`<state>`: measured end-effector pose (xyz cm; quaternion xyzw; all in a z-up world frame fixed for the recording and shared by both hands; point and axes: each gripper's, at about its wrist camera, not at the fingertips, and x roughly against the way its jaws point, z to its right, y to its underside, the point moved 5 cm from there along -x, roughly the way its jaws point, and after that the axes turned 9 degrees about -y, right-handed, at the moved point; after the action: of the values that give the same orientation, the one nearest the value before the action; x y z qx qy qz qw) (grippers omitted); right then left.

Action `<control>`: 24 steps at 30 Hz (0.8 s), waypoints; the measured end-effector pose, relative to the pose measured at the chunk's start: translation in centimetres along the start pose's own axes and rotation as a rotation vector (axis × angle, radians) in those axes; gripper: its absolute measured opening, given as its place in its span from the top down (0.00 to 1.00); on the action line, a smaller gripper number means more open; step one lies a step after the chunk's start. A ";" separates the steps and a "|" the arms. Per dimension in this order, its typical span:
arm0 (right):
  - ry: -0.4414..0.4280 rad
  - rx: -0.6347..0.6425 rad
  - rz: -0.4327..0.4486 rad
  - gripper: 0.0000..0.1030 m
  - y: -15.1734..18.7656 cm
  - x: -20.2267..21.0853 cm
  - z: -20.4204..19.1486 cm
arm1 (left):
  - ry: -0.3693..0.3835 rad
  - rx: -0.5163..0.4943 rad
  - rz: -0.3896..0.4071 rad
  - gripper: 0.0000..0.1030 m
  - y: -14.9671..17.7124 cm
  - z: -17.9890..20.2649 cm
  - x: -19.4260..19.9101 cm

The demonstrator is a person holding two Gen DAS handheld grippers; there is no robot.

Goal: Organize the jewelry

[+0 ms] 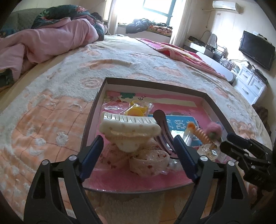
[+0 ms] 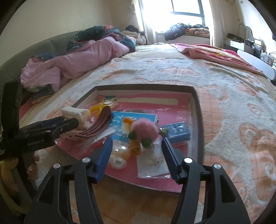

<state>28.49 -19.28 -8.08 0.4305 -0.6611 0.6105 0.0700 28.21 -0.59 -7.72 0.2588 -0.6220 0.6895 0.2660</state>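
Nearest the left wrist camera, the left gripper (image 1: 138, 151) hangs with its blue pads spread wide and nothing pressed between them; a cream claw clip (image 1: 128, 127) and wrapped, patterned hair ties (image 1: 148, 162) lie in the gap below, and neither pad visibly presses on them. In the right wrist view the right gripper (image 2: 136, 151) also stands with its pads apart, over a clear packet (image 2: 119, 155) and a white card (image 2: 151, 165) that lie between them, neither one clamped. A hand (image 2: 32, 165) on the left gripper's grip shows at the left edge of that view.

All of this lies in a shallow dark-rimmed tray (image 1: 94, 110) with a pink floor, set on a bed (image 1: 57, 106) covered by a peach and white blanket. Just beyond the right gripper's pads sits a pink fluffy pompom (image 2: 146, 127) with an orange spiral hair tie (image 1: 205, 136) beside it. To the left of these lies a dark maroon comb clip (image 2: 100, 122), touching the cream claw clip. A blue booklet (image 2: 138, 118) lies flat under the pompom, and a small blue box (image 2: 177, 132) sits near the tray's right wall. Further back, yellow rings (image 2: 95, 109) rest in clear wrapping.

Beyond the tray, a pink duvet (image 1: 51, 39) is heaped at far left, a red patterned blanket (image 1: 182, 51) at far right, and a bright window (image 1: 160, 8) behind.
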 end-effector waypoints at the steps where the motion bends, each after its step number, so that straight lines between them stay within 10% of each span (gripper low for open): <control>1: 0.003 -0.008 0.011 0.37 0.0 0.5 0.2 | 0.004 0.000 0.003 0.24 0.1 0.2 0.3; 24: 0.098 0.046 0.205 0.10 1.4 9.1 -1.8 | 0.045 0.013 0.111 0.11 1.1 0.9 8.2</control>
<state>21.18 -22.31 -3.02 0.3318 -0.6831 0.6499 0.0297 21.55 -1.25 -2.79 0.2101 -0.6248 0.7129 0.2393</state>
